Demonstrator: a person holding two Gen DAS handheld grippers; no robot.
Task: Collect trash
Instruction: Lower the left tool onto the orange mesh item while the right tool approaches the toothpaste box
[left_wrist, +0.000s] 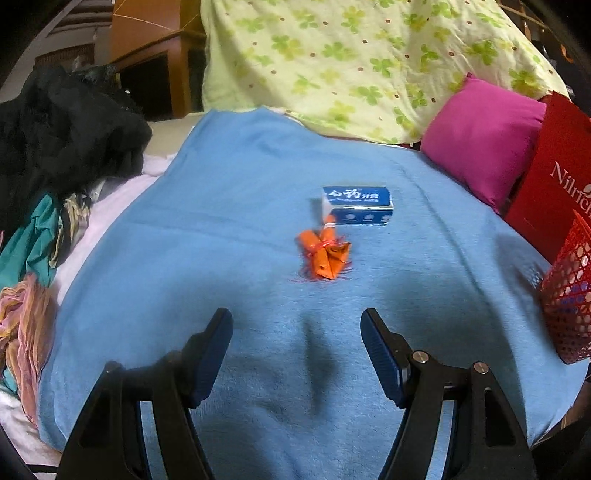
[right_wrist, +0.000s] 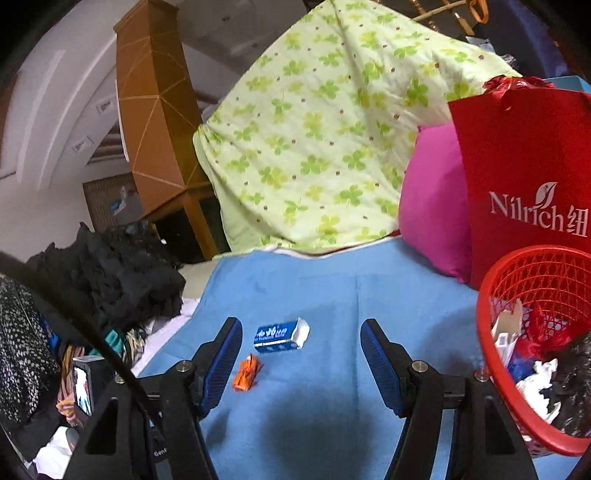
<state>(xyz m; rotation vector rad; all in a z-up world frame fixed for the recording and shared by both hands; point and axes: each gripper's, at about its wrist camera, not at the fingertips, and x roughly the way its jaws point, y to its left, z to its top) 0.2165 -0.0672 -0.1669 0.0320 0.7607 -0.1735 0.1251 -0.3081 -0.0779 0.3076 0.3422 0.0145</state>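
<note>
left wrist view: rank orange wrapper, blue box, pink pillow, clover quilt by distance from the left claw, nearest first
From the left claw, open and empty:
1. Orange wrapper, straight ahead on the blue blanket.
2. Blue box, just beyond the wrapper, slightly right.
3. Pink pillow, far right, at the blanket's back edge.
4. Clover quilt, heaped at the back, behind the pillow.

Your light is dim and warm; soft shadows pool on the blue blanket (left_wrist: 258, 177) at 6 o'clock; fisheye corners go black; mild blur.
</note>
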